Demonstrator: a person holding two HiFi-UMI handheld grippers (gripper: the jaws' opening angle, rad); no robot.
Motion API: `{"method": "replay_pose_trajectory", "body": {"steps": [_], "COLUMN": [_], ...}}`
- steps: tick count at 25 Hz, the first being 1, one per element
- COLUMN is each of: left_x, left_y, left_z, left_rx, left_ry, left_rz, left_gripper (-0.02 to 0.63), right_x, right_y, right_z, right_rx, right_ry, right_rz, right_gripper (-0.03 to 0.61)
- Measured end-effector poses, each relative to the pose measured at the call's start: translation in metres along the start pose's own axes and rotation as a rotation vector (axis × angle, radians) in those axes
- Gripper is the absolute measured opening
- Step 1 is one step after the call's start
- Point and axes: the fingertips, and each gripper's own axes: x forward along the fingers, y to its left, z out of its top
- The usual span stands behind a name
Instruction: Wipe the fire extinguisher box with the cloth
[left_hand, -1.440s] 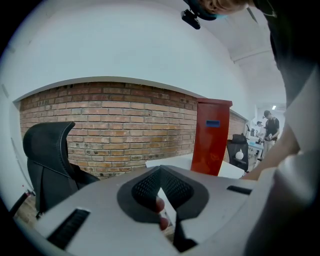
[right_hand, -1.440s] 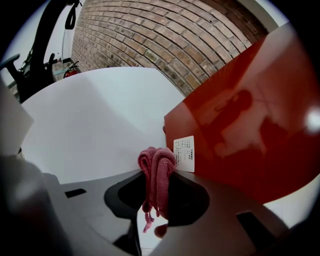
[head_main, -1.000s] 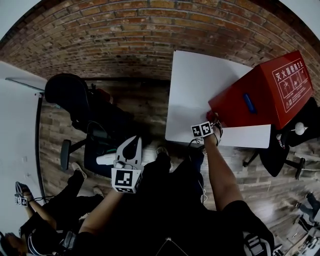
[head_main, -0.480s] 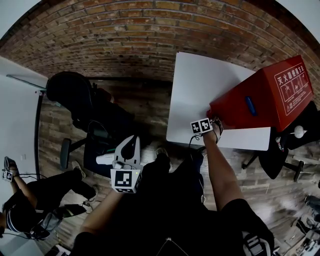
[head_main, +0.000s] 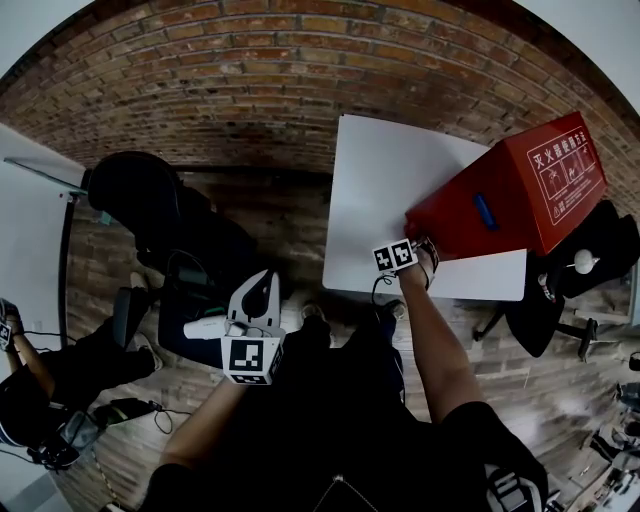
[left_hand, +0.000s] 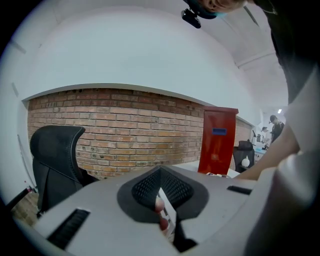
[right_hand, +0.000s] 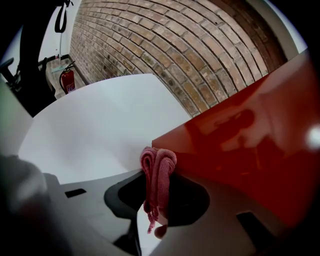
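Note:
The red fire extinguisher box lies on a white table at the right of the head view, blue handle up. My right gripper is at the box's near left corner. In the right gripper view it is shut on a folded pink cloth, which presses against the edge of the red box. My left gripper hangs over the floor left of the table, away from the box. In the left gripper view its pads meet with nothing between them, and the box shows far off.
A black office chair stands left of the table, before a brick wall. Another dark chair is right of the table. A person crouches on the floor at the far left. A small red extinguisher stands by the wall.
My right gripper stays at the box's near corner with the cloth. The person on the floor at the left has shifted, and the head view has drifted slightly.

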Motion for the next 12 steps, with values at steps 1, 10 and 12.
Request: {"method": "replay_pose_trajectory", "body": {"steps": [1,10,12], "left_x": [0.000,0.002,0.002], "left_y": [0.000,-0.007,-0.008], "left_z": [0.000,0.006,0.008], "left_rx": [-0.002,-0.020,-0.020], "left_ry": [-0.003,-0.032,-0.040], "left_rz": [0.000,-0.037,-0.045], "left_gripper": [0.029,0.029,0.029], "right_x": [-0.003,-0.031,-0.037], "right_y": [-0.002,-0.024,-0.028], "right_z": [0.000,0.001,0.002], "right_rx": [-0.001,-0.004,-0.005], "right_ry": [-0.002,-0.027,-0.036], "right_rz": [-0.002,-0.043,-0.052], "right_gripper": [0.106,0.106,0.106]}}
